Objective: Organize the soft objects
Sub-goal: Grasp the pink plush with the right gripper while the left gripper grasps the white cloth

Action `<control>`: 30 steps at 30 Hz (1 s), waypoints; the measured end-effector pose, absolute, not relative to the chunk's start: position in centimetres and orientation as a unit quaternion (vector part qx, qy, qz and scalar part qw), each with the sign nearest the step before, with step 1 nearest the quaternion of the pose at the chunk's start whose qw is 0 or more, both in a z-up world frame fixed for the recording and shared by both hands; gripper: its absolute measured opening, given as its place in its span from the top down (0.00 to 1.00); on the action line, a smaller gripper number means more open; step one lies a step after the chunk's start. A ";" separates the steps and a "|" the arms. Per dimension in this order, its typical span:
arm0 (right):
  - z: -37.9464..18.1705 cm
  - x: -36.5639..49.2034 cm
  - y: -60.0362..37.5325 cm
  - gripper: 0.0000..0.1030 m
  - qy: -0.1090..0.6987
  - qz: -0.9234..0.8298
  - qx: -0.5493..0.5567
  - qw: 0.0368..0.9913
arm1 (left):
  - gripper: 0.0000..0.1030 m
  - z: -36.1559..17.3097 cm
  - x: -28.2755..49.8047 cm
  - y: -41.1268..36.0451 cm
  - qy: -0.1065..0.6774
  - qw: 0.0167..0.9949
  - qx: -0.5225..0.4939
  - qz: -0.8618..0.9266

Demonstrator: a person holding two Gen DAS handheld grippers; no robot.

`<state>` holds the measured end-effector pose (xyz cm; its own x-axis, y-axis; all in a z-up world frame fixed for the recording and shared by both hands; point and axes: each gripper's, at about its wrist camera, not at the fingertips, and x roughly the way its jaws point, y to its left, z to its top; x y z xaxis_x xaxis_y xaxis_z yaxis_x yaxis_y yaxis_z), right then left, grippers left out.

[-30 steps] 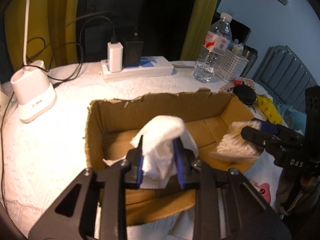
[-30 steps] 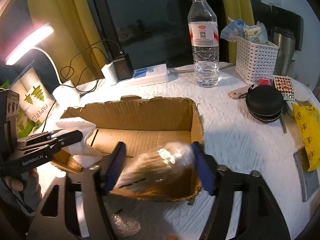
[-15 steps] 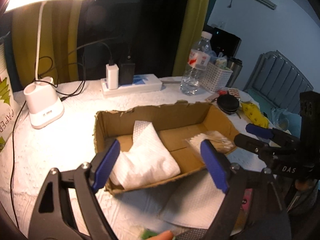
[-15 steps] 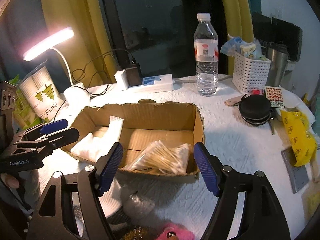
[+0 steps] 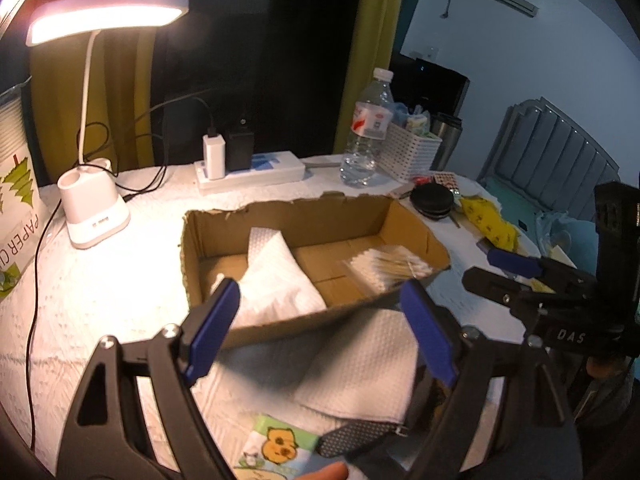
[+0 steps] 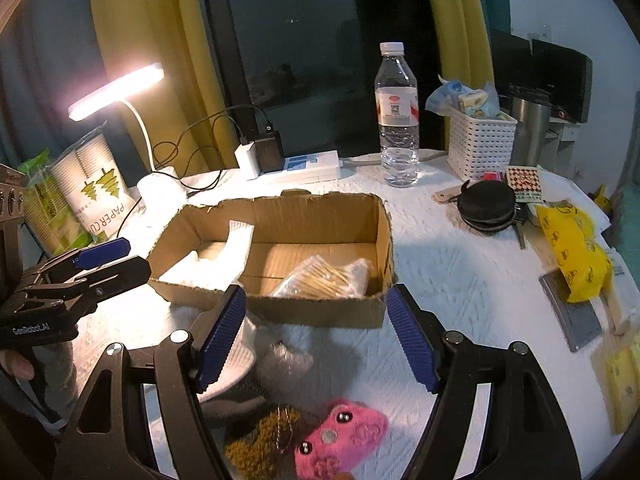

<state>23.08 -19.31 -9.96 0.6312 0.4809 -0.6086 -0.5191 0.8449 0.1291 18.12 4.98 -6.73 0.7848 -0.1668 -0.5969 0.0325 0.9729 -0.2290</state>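
Both my tongs are spread wide with nothing between the pads. The left gripper (image 5: 320, 328) hangs over the near edge of the cardboard box (image 5: 280, 216), and the right gripper (image 6: 316, 336) hangs just short of the box's near wall in its own view.

Inside the box, the folded white tissue (image 5: 276, 280) sits at the left end, one corner leaning up against the back wall. The bag of cotton swabs (image 5: 384, 268) lies at the right end, its end close to the right side wall. The two are apart, with bare cardboard floor between them.

Outside the box, in the left view, another white tissue sheet (image 5: 360, 372) lies flat on the table at about 6 o'clock from the box, just beside its front wall. A small pack with a cartoon bear (image 5: 276, 448) sits at 6 o'clock, at the frame bottom.

In the right view, a pink fuzzy thing (image 6: 340, 444) and a mustard knit thing (image 6: 256, 448) sit down at 6 o'clock under my tongs, touching each other. A clear crinkly bag (image 6: 284, 360) lies just above them.

The water bottle (image 6: 396, 120) stands upright at 12 o'clock behind the box, the white basket (image 6: 480, 148) at 1 o'clock, and the lit lamp (image 6: 116, 92) at 10.
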 end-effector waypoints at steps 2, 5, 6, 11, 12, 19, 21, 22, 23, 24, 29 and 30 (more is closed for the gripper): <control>-10.1 22.6 -19.7 0.26 0.329 0.275 -0.027 0.903 | 0.19 -6.8 17.8 4.6 0.325 0.939 -0.102 -0.053; -10.4 22.1 -20.3 0.26 0.331 0.272 -0.024 0.903 | 0.19 -7.1 17.4 4.0 0.329 0.937 -0.100 -0.055; -10.6 21.9 -20.6 0.26 0.333 0.271 -0.021 0.903 | 0.19 -7.2 17.3 3.8 0.330 0.937 -0.098 -0.056; -11.5 21.1 -21.7 0.26 0.340 0.269 -0.015 0.901 | 0.19 -8.0 16.8 2.3 0.340 0.933 -0.095 -0.062; -11.7 21.0 -21.9 0.26 0.342 0.269 -0.013 0.900 | 0.19 -8.3 16.8 2.0 0.344 0.932 -0.094 -0.063; -13.4 20.5 -23.8 0.26 0.357 0.264 0.000 0.896 | 0.19 -10.1 17.1 0.0 0.373 0.921 -0.087 -0.067; -14.1 20.5 -24.3 0.26 0.362 0.262 0.007 0.895 | 0.19 -10.8 17.5 -0.3 0.387 0.916 -0.084 -0.064; -14.5 20.5 -24.5 0.26 0.367 0.261 0.011 0.893 | 0.19 -11.2 17.7 -0.4 0.394 0.913 -0.083 -0.062; -15.0 20.5 -24.6 0.26 0.372 0.259 0.015 0.891 | 0.19 -11.5 17.9 -0.5 0.399 0.911 -0.082 -0.061; -15.3 20.5 -24.7 0.26 0.375 0.259 0.019 0.890 | 0.19 -11.8 18.1 -0.6 0.403 0.910 -0.081 -0.059; -16.8 20.5 -25.0 0.26 0.390 0.263 0.028 0.882 | 0.19 -13.3 19.2 -1.0 0.424 0.901 -0.077 -0.054; -17.1 20.5 -25.0 0.26 0.393 0.264 0.028 0.880 | 0.19 -13.6 19.4 -1.0 0.428 0.899 -0.079 -0.055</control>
